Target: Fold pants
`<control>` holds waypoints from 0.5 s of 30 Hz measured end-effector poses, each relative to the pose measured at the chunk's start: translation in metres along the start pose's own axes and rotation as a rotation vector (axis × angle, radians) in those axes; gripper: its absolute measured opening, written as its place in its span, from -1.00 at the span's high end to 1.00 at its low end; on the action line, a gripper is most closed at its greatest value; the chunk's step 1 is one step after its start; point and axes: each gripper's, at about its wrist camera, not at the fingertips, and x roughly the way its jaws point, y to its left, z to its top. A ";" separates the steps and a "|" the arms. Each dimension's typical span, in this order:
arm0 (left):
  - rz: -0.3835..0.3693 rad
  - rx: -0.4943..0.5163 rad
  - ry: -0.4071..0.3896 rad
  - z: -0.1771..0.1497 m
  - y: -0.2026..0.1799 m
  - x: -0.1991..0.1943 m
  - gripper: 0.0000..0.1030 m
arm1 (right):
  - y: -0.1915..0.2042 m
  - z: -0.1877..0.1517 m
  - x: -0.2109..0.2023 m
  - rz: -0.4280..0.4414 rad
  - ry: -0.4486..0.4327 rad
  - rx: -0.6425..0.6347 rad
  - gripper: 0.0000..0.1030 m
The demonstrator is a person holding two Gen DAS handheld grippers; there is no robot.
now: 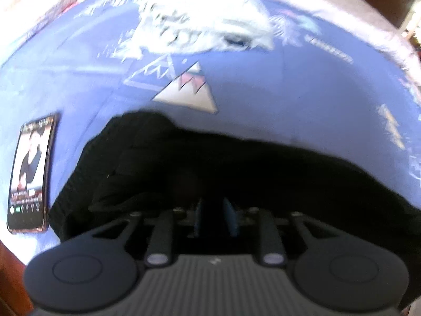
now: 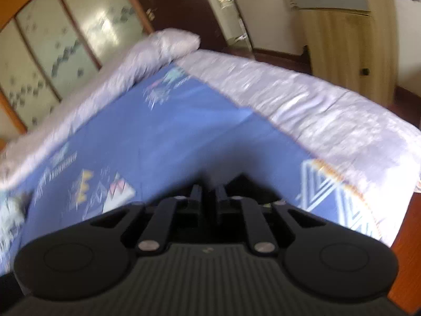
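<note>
My left claw (image 1: 216, 217) sits low in frame, its blue pads a narrow gap apart with dark cloth between; whether they pinch it I cannot tell. The black pants (image 1: 210, 168) spread just beyond across the blue bedsheet (image 1: 263, 84), a phone (image 1: 30, 173) at left. My right claw (image 2: 209, 197) stands nearly together over black cloth, grip unclear
</note>
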 end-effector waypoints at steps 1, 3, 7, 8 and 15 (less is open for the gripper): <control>-0.010 0.008 -0.017 -0.001 -0.004 -0.006 0.52 | -0.003 0.004 0.000 -0.020 -0.003 -0.006 0.33; -0.028 0.023 -0.036 -0.002 -0.010 -0.014 0.45 | -0.006 0.010 0.002 -0.042 -0.004 -0.008 0.13; -0.062 0.067 -0.050 -0.006 -0.025 -0.021 0.37 | 0.003 0.004 0.018 0.038 0.078 -0.034 -0.13; -0.065 0.080 -0.052 -0.007 -0.028 -0.022 0.36 | 0.008 -0.001 0.022 0.033 0.093 -0.068 -0.14; -0.052 0.077 -0.035 -0.008 -0.027 -0.016 0.31 | 0.007 -0.022 0.055 -0.099 0.090 -0.058 0.75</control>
